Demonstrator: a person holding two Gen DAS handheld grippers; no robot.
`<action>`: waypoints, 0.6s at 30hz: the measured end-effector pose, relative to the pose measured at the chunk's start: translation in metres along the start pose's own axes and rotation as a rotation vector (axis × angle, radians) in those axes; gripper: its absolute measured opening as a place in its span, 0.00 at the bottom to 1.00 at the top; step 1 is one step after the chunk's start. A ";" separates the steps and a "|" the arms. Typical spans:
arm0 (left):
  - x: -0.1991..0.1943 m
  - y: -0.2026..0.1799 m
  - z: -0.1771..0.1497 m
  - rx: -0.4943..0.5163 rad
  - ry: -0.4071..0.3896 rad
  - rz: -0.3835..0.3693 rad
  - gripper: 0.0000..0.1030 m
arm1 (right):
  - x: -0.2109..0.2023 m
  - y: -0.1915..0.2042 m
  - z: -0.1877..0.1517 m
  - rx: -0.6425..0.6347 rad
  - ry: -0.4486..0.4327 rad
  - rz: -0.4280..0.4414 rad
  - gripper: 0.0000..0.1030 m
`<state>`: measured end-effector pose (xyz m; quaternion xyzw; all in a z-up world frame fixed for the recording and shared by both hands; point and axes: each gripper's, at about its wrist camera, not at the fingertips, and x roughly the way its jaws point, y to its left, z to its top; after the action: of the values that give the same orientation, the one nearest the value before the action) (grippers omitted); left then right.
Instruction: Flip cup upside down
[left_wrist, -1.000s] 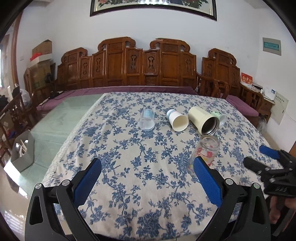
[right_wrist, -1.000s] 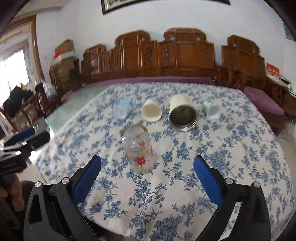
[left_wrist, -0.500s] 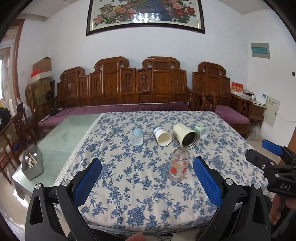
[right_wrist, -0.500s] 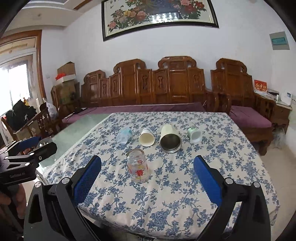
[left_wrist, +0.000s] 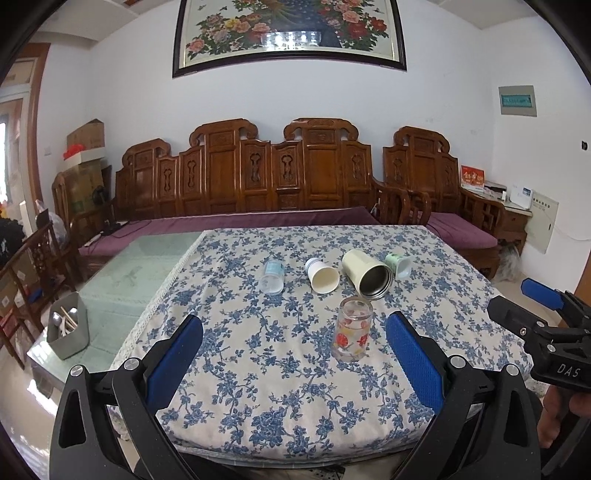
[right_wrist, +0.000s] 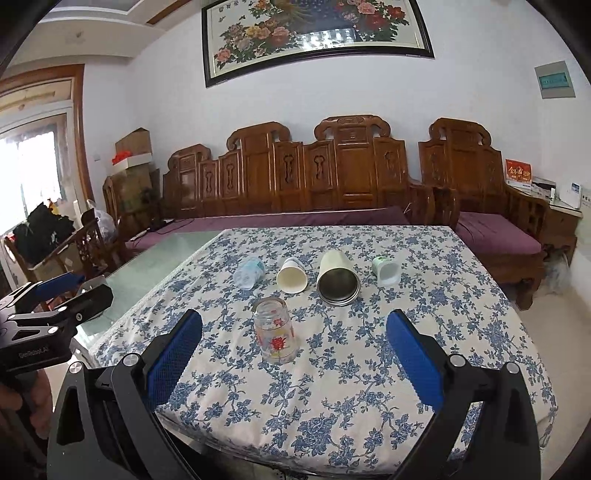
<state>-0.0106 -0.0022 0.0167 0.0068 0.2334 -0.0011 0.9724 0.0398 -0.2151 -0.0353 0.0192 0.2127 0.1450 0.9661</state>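
A clear glass cup with red and yellow flower prints (left_wrist: 352, 329) stands upside down, mouth on the blue floral tablecloth (left_wrist: 258, 369); it also shows in the right wrist view (right_wrist: 275, 331). Behind it lie four cups on their sides: a clear plastic cup (left_wrist: 272, 277), a white paper cup (left_wrist: 321, 275), a cream steel-lined tumbler (left_wrist: 366, 273) and a small green cup (left_wrist: 398, 264). My left gripper (left_wrist: 294, 360) is open and empty, back past the table's near edge. My right gripper (right_wrist: 294, 360) is open and empty, also back from the table.
A bare glass tabletop (left_wrist: 140, 266) lies left of the cloth, with a grey utensil holder (left_wrist: 68, 326) at its corner. Carved wooden benches with purple cushions (left_wrist: 280, 184) stand behind the table. Wooden chairs (left_wrist: 33, 266) stand at the left.
Both grippers have pulled back and up from the table, so the cups look smaller and farther. The glass cup stays upside down in place. Both grippers stay open.
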 end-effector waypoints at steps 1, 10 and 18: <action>0.000 0.000 0.000 -0.002 0.000 -0.001 0.93 | 0.000 0.000 0.000 0.001 0.000 0.001 0.98; -0.001 0.000 -0.001 -0.003 0.002 -0.001 0.93 | 0.000 0.000 0.000 -0.004 0.001 0.000 0.98; 0.000 -0.001 -0.002 -0.006 0.004 -0.002 0.93 | 0.000 0.001 0.000 -0.003 0.000 0.000 0.98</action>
<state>-0.0114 -0.0029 0.0146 0.0039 0.2355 -0.0012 0.9719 0.0393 -0.2144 -0.0350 0.0175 0.2127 0.1452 0.9661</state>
